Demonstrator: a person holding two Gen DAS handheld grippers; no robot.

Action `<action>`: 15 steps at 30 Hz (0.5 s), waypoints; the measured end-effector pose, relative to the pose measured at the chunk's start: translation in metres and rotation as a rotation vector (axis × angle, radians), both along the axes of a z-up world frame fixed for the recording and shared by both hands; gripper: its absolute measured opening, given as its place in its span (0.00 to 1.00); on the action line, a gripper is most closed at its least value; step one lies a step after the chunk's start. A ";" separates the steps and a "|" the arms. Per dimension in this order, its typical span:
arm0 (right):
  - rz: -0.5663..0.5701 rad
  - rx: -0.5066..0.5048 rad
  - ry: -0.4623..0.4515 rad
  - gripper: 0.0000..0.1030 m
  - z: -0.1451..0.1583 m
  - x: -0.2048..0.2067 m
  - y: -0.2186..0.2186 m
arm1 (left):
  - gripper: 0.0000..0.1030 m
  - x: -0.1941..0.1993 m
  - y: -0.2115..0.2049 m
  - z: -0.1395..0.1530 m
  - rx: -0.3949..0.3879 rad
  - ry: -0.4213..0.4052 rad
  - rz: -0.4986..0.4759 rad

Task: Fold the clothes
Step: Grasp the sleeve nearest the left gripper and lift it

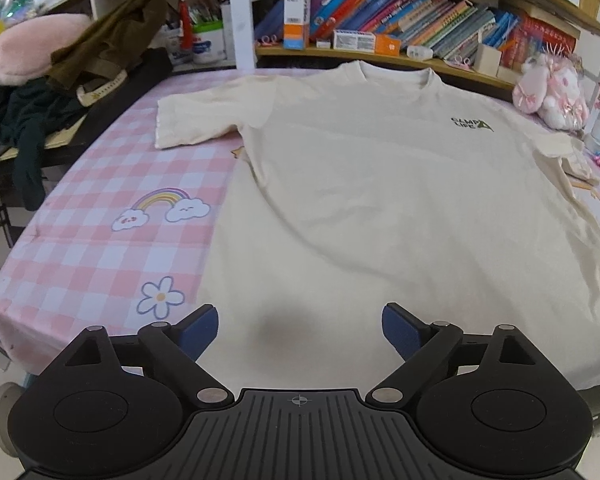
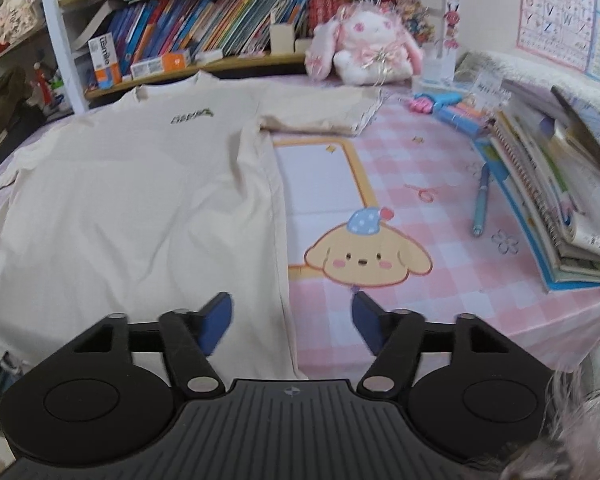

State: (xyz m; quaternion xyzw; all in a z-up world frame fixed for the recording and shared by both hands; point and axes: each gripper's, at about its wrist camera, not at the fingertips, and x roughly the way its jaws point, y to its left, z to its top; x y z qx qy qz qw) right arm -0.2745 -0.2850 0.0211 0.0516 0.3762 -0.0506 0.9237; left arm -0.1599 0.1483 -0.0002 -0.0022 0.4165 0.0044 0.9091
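Note:
A cream T-shirt (image 1: 380, 184) lies spread flat, front up, on the pink checked tablecloth (image 1: 100, 248), collar toward the shelves, a small dark logo on its chest. Its sleeves stick out to both sides. My left gripper (image 1: 299, 330) hovers over the shirt's bottom hem near its left corner, jaws wide open, nothing between the blue pads. In the right wrist view the same shirt (image 2: 132, 200) fills the left half. My right gripper (image 2: 293, 320) hangs over the shirt's bottom right corner and side seam, open, with the pads clear of the cloth.
A bookshelf (image 1: 380, 20) runs along the far edge. Dark clothes (image 1: 60, 92) are heaped at the far left. A pink plush rabbit (image 2: 364, 48) sits at the back right. Stacked notebooks (image 2: 560, 200), a blue pen (image 2: 481, 200) and markers lie on the right side.

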 end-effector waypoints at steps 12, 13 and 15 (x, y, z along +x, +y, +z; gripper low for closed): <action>-0.014 -0.035 0.009 0.83 -0.002 0.018 0.029 | 0.89 0.007 0.028 -0.001 -0.029 -0.030 0.027; -0.011 -0.040 0.012 0.83 -0.002 0.021 0.033 | 0.90 0.010 0.031 -0.002 -0.032 -0.030 0.027; -0.013 -0.046 0.016 0.84 -0.002 0.029 0.039 | 0.90 0.019 0.039 -0.004 -0.043 -0.030 0.025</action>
